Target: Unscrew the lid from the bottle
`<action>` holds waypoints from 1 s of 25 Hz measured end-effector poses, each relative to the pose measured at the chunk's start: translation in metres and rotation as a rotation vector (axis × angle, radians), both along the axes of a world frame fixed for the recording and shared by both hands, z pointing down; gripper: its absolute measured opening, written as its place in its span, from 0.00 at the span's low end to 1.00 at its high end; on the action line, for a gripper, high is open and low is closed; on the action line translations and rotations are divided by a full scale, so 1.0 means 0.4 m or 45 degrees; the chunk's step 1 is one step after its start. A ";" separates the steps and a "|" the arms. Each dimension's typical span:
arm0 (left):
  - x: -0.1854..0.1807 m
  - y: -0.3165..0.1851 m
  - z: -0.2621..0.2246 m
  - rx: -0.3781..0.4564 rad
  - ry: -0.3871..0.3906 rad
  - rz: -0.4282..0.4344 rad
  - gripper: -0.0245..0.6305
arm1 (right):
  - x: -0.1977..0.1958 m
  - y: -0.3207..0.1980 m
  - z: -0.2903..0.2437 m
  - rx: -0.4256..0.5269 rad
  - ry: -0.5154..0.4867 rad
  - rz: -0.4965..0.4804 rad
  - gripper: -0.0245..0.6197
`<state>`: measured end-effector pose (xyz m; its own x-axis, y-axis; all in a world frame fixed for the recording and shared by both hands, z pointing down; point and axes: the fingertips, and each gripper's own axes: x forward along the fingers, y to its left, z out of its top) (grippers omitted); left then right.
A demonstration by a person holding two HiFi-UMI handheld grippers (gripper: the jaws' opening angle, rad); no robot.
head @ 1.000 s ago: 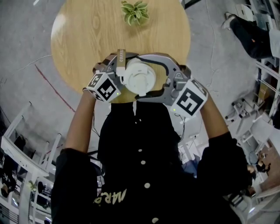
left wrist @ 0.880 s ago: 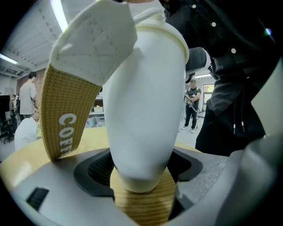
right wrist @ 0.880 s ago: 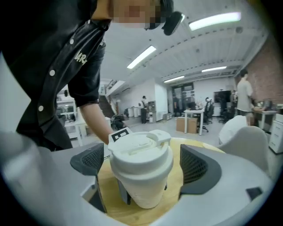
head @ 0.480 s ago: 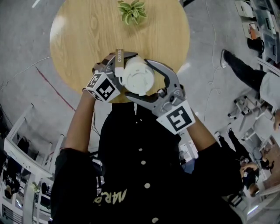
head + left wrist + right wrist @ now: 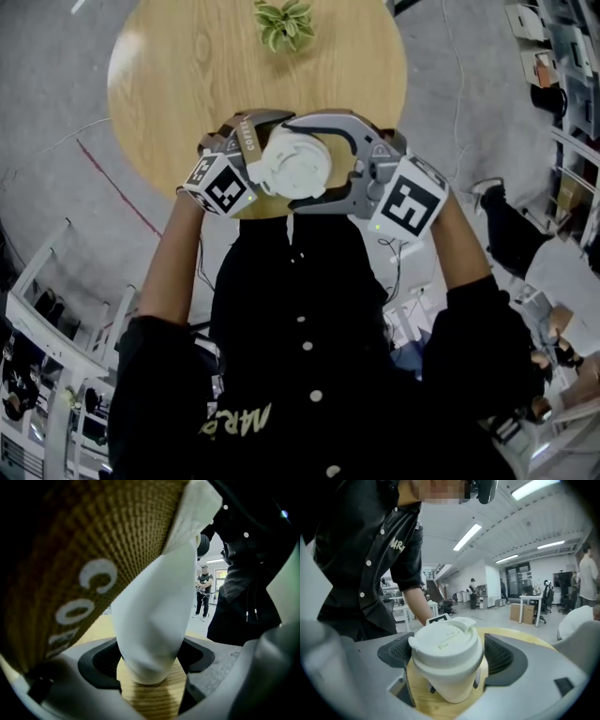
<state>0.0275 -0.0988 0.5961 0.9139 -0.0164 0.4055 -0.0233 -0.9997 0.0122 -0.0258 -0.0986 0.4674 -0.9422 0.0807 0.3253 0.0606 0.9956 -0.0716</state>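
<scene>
The bottle (image 5: 150, 616), white with a brown sleeve (image 5: 70, 573), sits at the 6 o'clock edge of the round table (image 5: 187, 75), close to the person's chest. I cannot tell whether its base rests on the wood or hangs just above it. The left gripper (image 5: 149, 660) comes in from 8 o'clock and is clamped on the lower body, its pads pressing both sides. The right gripper (image 5: 291, 169) comes in from 4 o'clock. Its jaws have just been closing with the lid (image 5: 446, 644) between them, and both pads now appear to bear on the lid's rim. The step in hand looks like the twist itself, or a fresh grip for it. To do it well, the left should probably hold the body firm without crushing it. The right should turn about the bottle's own axis rather than levering sideways, because the bottle looks tilted and a skewed pull could drag it out of the left's hold. The raised spout tab at the lid's 1 o'clock in the right gripper view may catch a pad, so a grip low on the rim seems safer. One wrist turn likely won't free it, so expect to release and regrip. A plant (image 5: 284, 23) stands at the table's 12 o'clock, well apart and no hindrance. A person (image 5: 525, 253) is on the floor at 3 o'clock, clear of both arms. The torso at 6 o'clock may cramp the right elbow.
</scene>
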 end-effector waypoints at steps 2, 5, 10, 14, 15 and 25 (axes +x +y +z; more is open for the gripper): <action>-0.001 0.001 -0.001 0.002 -0.002 0.006 0.59 | 0.015 0.000 0.001 -0.015 -0.001 0.101 0.84; -0.001 0.000 -0.001 0.002 -0.001 0.006 0.59 | 0.042 -0.012 -0.021 -0.108 -0.088 0.369 0.88; -0.001 0.001 -0.002 0.006 -0.008 0.003 0.59 | 0.007 -0.008 -0.038 0.048 -0.112 0.635 0.88; 0.001 0.002 -0.004 0.004 -0.008 0.000 0.59 | 0.018 -0.033 -0.025 0.103 -0.094 0.764 0.74; 0.000 0.002 -0.004 0.004 -0.011 0.001 0.59 | 0.018 -0.033 -0.025 0.117 -0.086 0.752 0.73; 0.005 0.000 -0.006 -0.011 0.006 -0.011 0.59 | 0.016 -0.003 -0.017 0.001 -0.038 -0.068 0.73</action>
